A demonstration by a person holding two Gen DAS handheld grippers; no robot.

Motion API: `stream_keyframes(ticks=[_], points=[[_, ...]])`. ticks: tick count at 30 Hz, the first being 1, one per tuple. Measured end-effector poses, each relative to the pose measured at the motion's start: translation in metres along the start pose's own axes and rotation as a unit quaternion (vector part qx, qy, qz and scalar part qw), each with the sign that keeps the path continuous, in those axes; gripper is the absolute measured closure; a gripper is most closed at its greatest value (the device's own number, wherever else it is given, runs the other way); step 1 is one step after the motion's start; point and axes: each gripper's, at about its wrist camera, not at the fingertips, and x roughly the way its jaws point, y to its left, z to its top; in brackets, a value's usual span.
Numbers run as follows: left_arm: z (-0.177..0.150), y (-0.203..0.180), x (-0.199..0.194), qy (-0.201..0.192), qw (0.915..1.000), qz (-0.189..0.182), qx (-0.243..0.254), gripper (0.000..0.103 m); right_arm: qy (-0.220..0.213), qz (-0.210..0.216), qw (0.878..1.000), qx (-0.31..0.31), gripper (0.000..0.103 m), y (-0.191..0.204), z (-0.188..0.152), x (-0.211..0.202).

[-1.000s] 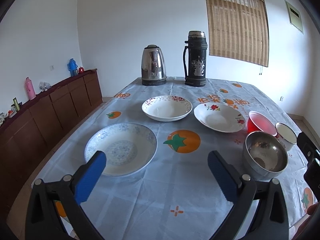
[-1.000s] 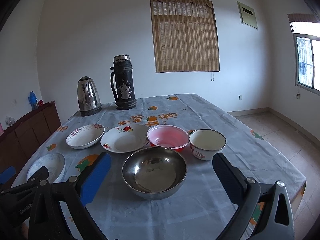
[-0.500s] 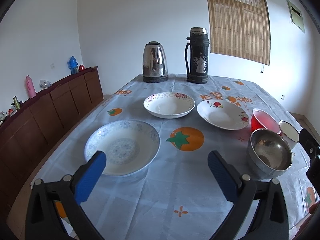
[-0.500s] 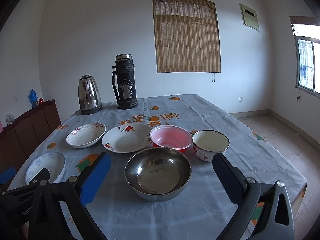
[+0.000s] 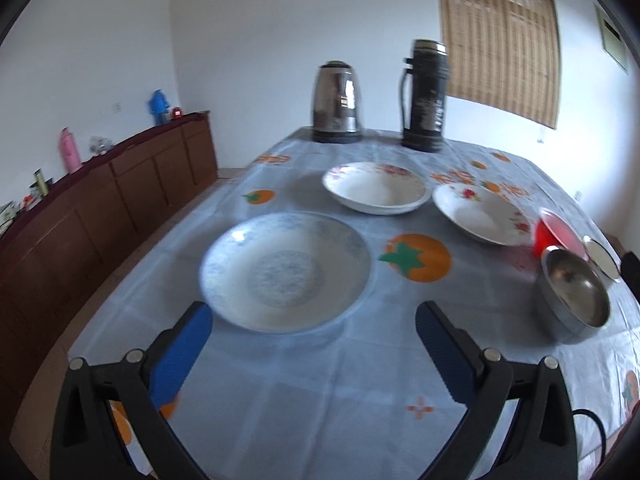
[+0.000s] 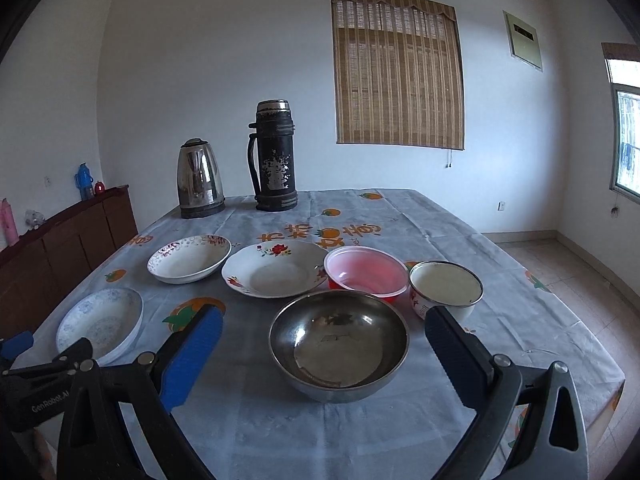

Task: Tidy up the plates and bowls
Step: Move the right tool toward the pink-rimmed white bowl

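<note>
A blue-patterned plate (image 5: 286, 276) (image 6: 102, 322) lies just beyond my open left gripper (image 5: 314, 320), nearer its left finger. Behind it sit a white floral-rim bowl (image 5: 376, 188) (image 6: 188, 258) and a flower plate (image 5: 480, 214) (image 6: 276, 270). A steel bowl (image 6: 338, 344) (image 5: 576, 300) rests between the fingers of my open right gripper (image 6: 324, 330) without touching them. A red plastic bowl (image 6: 366, 272) (image 5: 558, 232) and a white enamel cup-bowl (image 6: 446, 288) (image 5: 602, 258) stand behind the steel bowl.
A steel kettle (image 6: 198, 178) (image 5: 338, 108) and a black thermos (image 6: 274, 156) (image 5: 424, 96) stand at the far end of the table (image 6: 500, 280). A dark wooden sideboard (image 5: 100, 208) runs along the left wall. The tiled floor (image 6: 580, 264) lies to the right.
My left gripper has moved forward and slightly left, so the blue-patterned plate now looms larger and closer. The right gripper has edged a little toward the steel bowl. Both stay open.
</note>
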Motion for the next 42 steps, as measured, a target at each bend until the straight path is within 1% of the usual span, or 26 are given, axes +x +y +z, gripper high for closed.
stream_keyframes(ticks=[2,3,4,6,9,11,12,13,15,18,20,22,26,28,32,34,36,37,38,40,41,42], points=[[0.001,0.011,0.003,-0.003,0.9999,0.014,-0.003,0.0,0.003,0.011,1.0,-0.003,0.003,0.004,-0.001,0.003],[0.001,0.016,0.004,-0.007,0.9998,0.021,-0.002,0.0,0.006,0.016,1.0,-0.007,0.008,0.006,-0.001,0.005],[0.001,0.019,0.004,-0.011,0.9996,0.025,0.002,0.0,0.008,0.019,1.0,-0.011,0.016,0.008,-0.002,0.006],[0.001,0.023,0.004,-0.015,0.9993,0.033,0.008,0.0,0.015,0.025,0.999,-0.016,0.024,0.01,-0.004,0.01],[0.0,0.035,0.008,-0.012,0.9993,0.034,0.007,0.0,0.03,0.051,0.998,-0.005,0.026,0.01,-0.006,0.017],[0.001,0.047,0.015,-0.005,0.999,0.043,-0.001,0.001,0.04,0.065,0.997,-0.006,0.036,0.015,-0.008,0.023],[0.003,0.054,0.018,-0.005,0.9987,0.051,-0.009,0.001,0.044,0.067,0.997,-0.011,0.046,0.018,-0.009,0.026],[0.003,0.059,0.018,-0.006,0.9985,0.053,-0.014,0.002,0.049,0.072,0.996,-0.017,0.049,0.022,-0.01,0.028],[0.005,0.068,0.021,-0.007,0.998,0.059,-0.021,0.002,0.056,0.083,0.995,-0.019,0.049,0.028,-0.012,0.033],[0.008,0.079,0.026,-0.01,0.9974,0.07,-0.018,0.002,0.062,0.104,0.992,-0.025,0.049,0.039,-0.012,0.037],[0.008,0.085,0.029,-0.01,0.9969,0.075,-0.023,0.002,0.066,0.11,0.991,-0.028,0.049,0.044,-0.013,0.04],[0.009,0.093,0.031,-0.008,0.9968,0.073,-0.03,0.002,0.067,0.109,0.991,-0.027,0.049,0.044,-0.014,0.043],[0.013,0.096,0.04,-0.001,0.9977,0.064,-0.022,0.002,0.081,0.117,0.99,-0.015,0.049,0.044,-0.013,0.051],[0.016,0.096,0.042,-0.002,0.9976,0.066,-0.023,0.002,0.079,0.12,0.99,-0.013,0.049,0.044,-0.011,0.053],[0.036,0.087,0.046,-0.003,0.9994,0.033,-0.011,0.002,0.082,0.124,0.989,-0.014,0.049,0.047,0.005,0.061],[0.054,0.081,0.047,-0.011,0.9999,0.01,-0.009,0.002,0.088,0.141,0.986,0.006,0.049,0.044,0.016,0.071],[0.068,0.072,0.048,-0.014,0.9998,-0.015,-0.002,0.002,0.095,0.135,0.986,0.026,0.049,0.039,0.025,0.084],[0.078,0.062,0.051,-0.01,0.9993,-0.036,0.009,0.002,0.097,0.136,0.985,0.034,0.049,0.038,0.028,0.089],[0.084,0.056,0.054,-0.005,0.9989,-0.045,0.013,0.002,0.101,0.146,0.983,0.042,0.049,0.037,0.032,0.096],[0.098,0.042,0.063,0.0,0.9985,-0.052,0.017,0.002,0.109,0.143,0.983,0.05,0.049,0.037,0.039,0.108],[0.103,0.038,0.067,-0.002,0.9986,-0.05,0.02,0.002,0.107,0.137,0.984,0.046,0.049,0.039,0.043,0.112],[0.111,0.031,0.075,-0.004,0.9988,-0.04,0.026,0.002,0.104,0.131,0.985,0.04,0.049,0.04,0.048,0.116]])
